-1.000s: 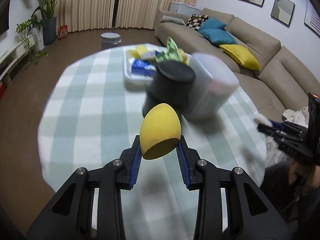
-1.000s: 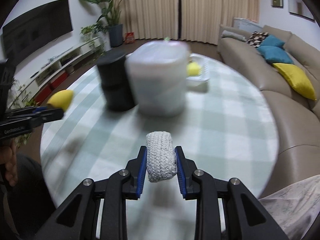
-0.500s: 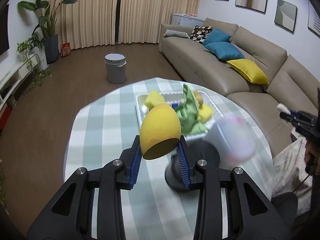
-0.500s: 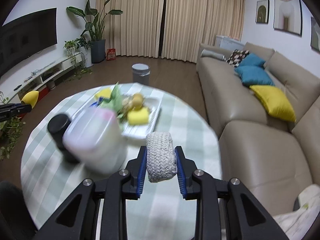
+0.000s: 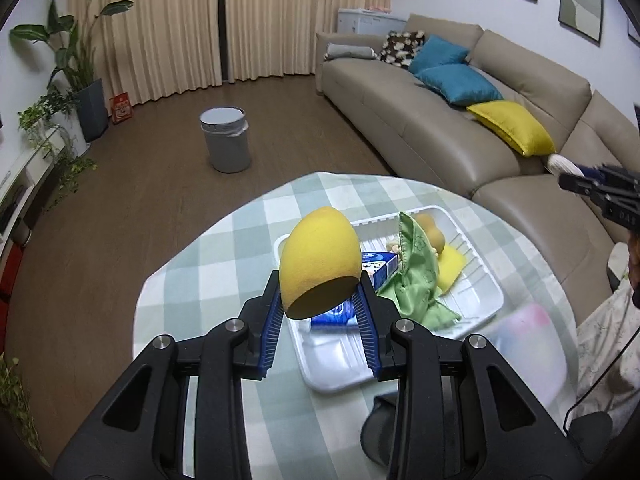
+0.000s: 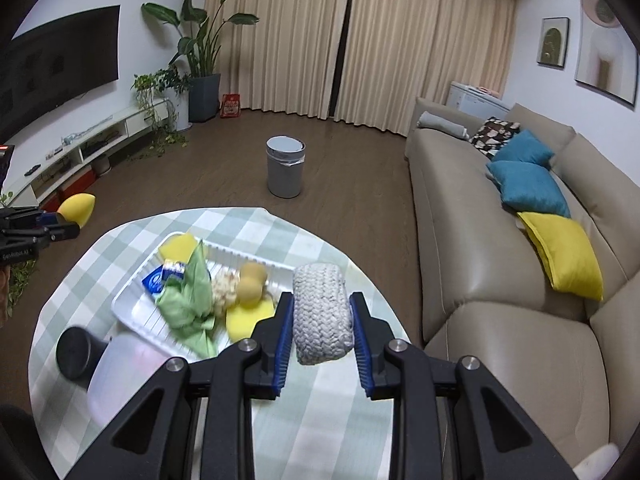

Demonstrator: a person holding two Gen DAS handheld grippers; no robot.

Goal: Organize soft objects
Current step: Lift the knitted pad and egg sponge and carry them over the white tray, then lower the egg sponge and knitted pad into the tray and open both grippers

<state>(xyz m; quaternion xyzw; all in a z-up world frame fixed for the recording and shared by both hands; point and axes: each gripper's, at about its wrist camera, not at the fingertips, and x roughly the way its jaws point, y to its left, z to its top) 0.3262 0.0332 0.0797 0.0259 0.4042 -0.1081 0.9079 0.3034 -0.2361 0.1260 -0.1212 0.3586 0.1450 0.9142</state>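
Observation:
My left gripper (image 5: 320, 316) is shut on a yellow egg-shaped sponge (image 5: 318, 262), held high above the table. My right gripper (image 6: 322, 336) is shut on a grey knitted pad (image 6: 322, 314), also held high. Below lies a white tray (image 6: 132, 300) with a green cloth (image 6: 188, 304), a blue packet (image 6: 160, 278), yellow sponges (image 6: 244, 318) and a tan soft toy (image 6: 250, 282). In the left wrist view the tray (image 5: 476, 304) and green cloth (image 5: 416, 284) are under my gripper. The left gripper with the sponge also shows at the right wrist view's left edge (image 6: 60, 224).
A black cylinder (image 6: 76, 352) and a translucent white container (image 6: 120, 384) stand on the checked tablecloth (image 6: 328, 420) near the tray. A grey bin (image 6: 285, 166) stands on the floor beyond. A beige sofa (image 6: 500, 240) runs along the right.
Both grippers have risen well above the table while keeping their objects. The containers and tray now appear lower and farther below than a second ago.

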